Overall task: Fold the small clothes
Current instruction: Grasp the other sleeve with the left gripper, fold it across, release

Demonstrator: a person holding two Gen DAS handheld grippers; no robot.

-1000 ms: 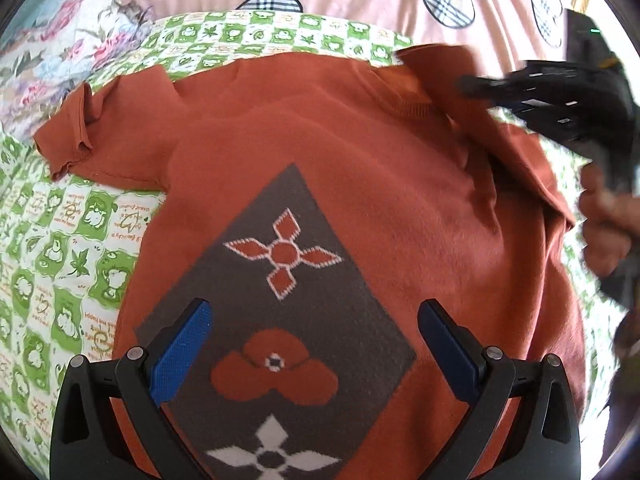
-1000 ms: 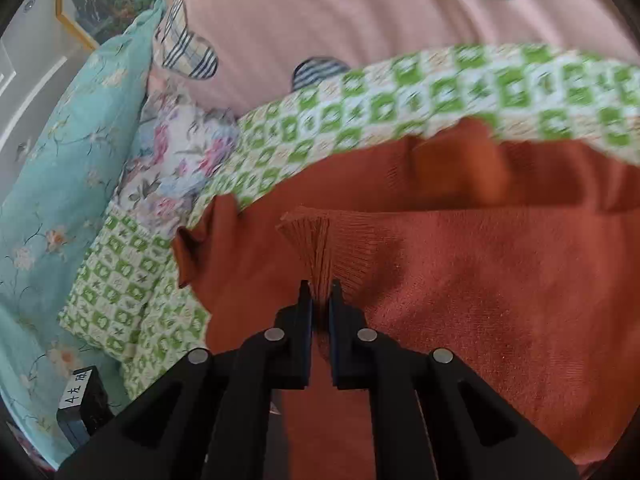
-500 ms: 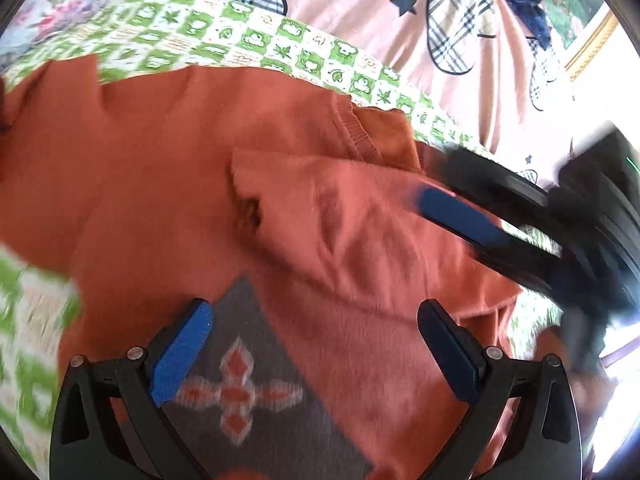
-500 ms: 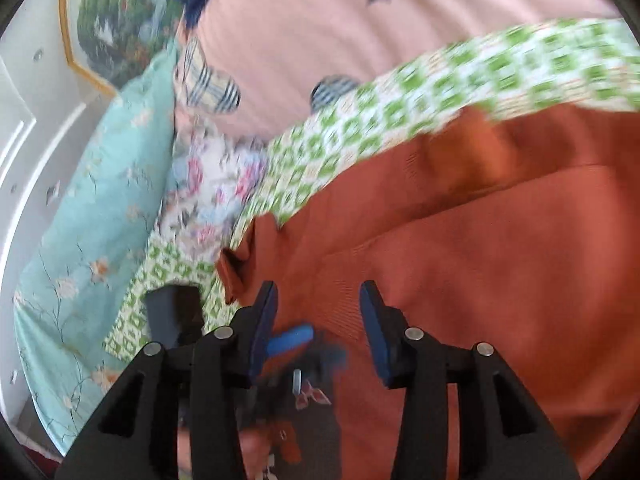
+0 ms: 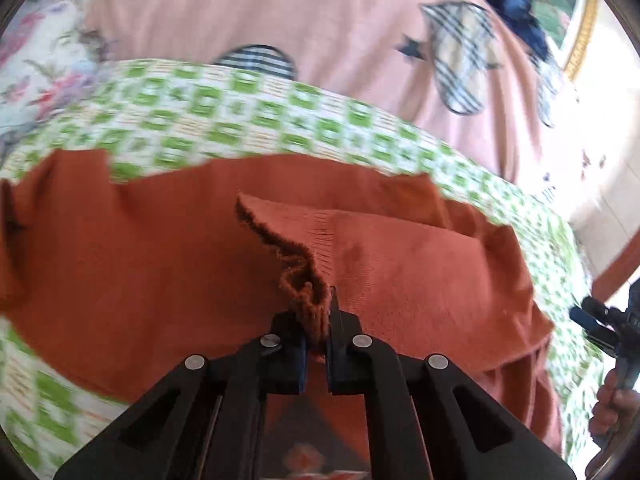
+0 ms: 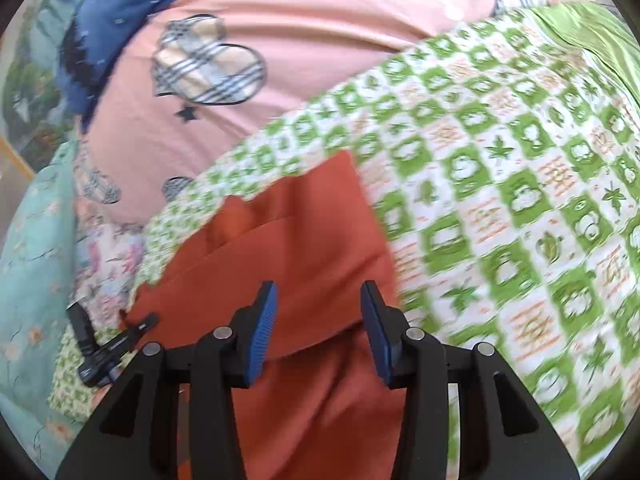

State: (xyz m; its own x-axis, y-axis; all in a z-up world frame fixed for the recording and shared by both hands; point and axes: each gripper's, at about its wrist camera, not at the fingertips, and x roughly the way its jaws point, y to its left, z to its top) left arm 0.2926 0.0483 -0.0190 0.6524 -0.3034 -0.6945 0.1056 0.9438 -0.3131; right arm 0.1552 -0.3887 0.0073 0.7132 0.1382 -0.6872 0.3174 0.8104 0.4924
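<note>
Pinching the rust sweater's (image 5: 168,264) ribbed cuff (image 5: 308,300), your left tool (image 5: 316,344) holds it folded across the body; your right tool (image 6: 318,328) gapes wide (gripping nothing) above the sweater's edge on the checked bedspread (image 6: 500,184).

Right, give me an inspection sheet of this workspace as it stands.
Surface: green-checked blanket spread on a pink bedspread.
Job's things: rust-orange sweater lying flat, one sleeve cuff lifted over the body.
Clutter: dark blue garment on the bedspread.
Grippers: left gripper jaws shut on the sleeve cuff; right gripper jaws open above the sweater, holding nothing.
Cables: nothing seen.
Surroundings: floral pillows, gold picture frame.
</note>
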